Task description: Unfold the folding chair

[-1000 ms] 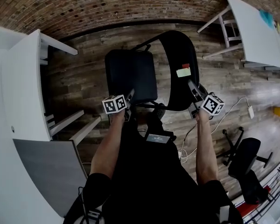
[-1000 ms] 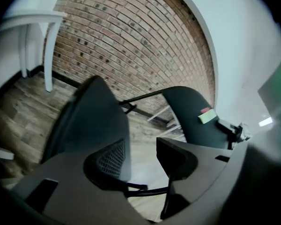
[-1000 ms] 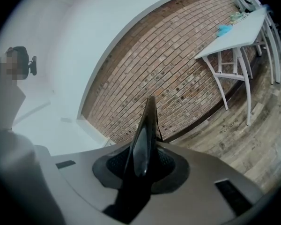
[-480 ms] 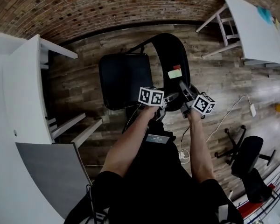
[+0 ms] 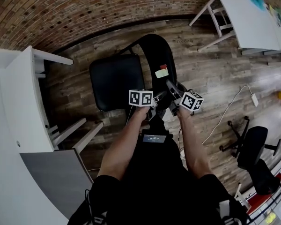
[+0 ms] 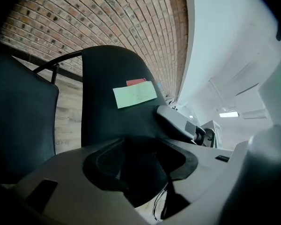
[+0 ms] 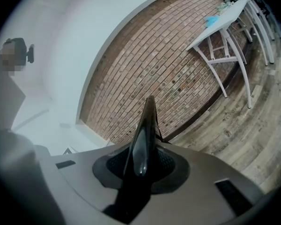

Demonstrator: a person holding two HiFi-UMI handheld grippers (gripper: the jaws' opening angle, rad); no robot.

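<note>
The black folding chair (image 5: 126,74) stands at the centre of the head view on the wood-plank floor (image 5: 210,64). Its padded seat (image 5: 110,86) lies left of centre, and its curved backrest (image 5: 155,55) rises just right of the seat. A pale green note (image 5: 161,73) and a red note (image 5: 163,66) above it are stuck on the backrest.

The right gripper (image 5: 171,85), right of centre, pinches the backrest's near edge. In the right gripper view the thin glossy panel stands between its pads (image 7: 166,165), which press on it from both sides.

The left gripper (image 5: 154,103), just beside it at centre, has its jaws spread. In its own view the dark lower backrest fills the gap, and I cannot tell whether it touches.

A white table (image 5: 246,18) sits at the upper right, and a brick wall (image 5: 84,8) runs across the top.
</note>
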